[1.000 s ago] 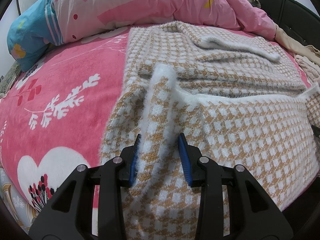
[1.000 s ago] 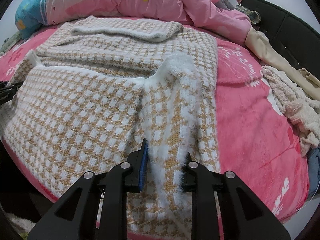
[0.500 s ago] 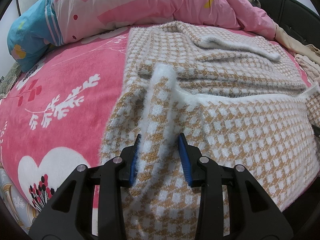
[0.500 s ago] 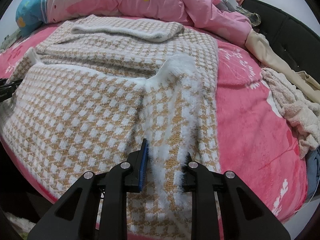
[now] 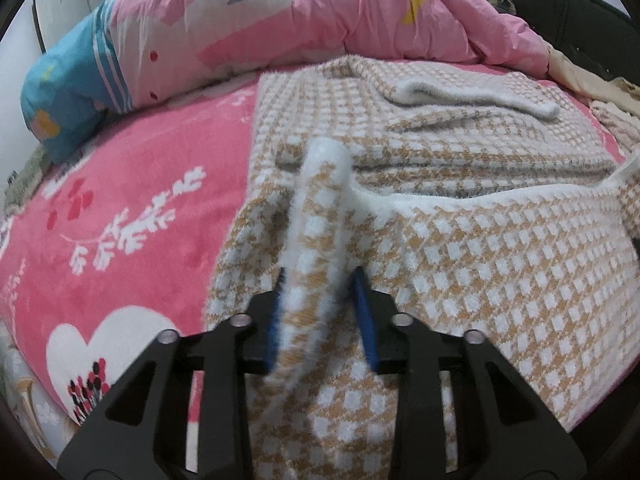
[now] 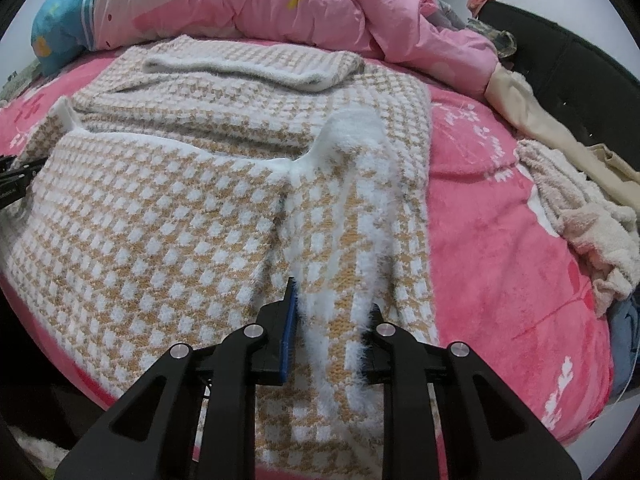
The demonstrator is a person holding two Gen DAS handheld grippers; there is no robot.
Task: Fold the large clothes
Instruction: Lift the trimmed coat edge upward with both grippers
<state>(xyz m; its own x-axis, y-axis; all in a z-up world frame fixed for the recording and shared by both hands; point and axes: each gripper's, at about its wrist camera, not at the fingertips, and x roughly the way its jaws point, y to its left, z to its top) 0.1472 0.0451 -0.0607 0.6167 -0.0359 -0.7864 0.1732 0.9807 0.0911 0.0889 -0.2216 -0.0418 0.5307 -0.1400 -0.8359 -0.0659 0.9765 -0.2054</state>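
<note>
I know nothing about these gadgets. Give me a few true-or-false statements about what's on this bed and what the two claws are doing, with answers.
1. The checked sweater lies on a pink blanket. True.
2. Each claw has a ridge of sweater between its jaws. True: left gripper and right gripper are both closing on fabric.
3. The sweater is plain blue. False: tan and white checks.
4. A pink duvet is heaped beyond the sweater. True.
5. The right gripper holds a towel. False: sweater.

Fuzzy tan-and-white checked sweater (image 5: 500, 264) lies flat on bed, near part apparently doubled over; 2 raised ridges.
</note>
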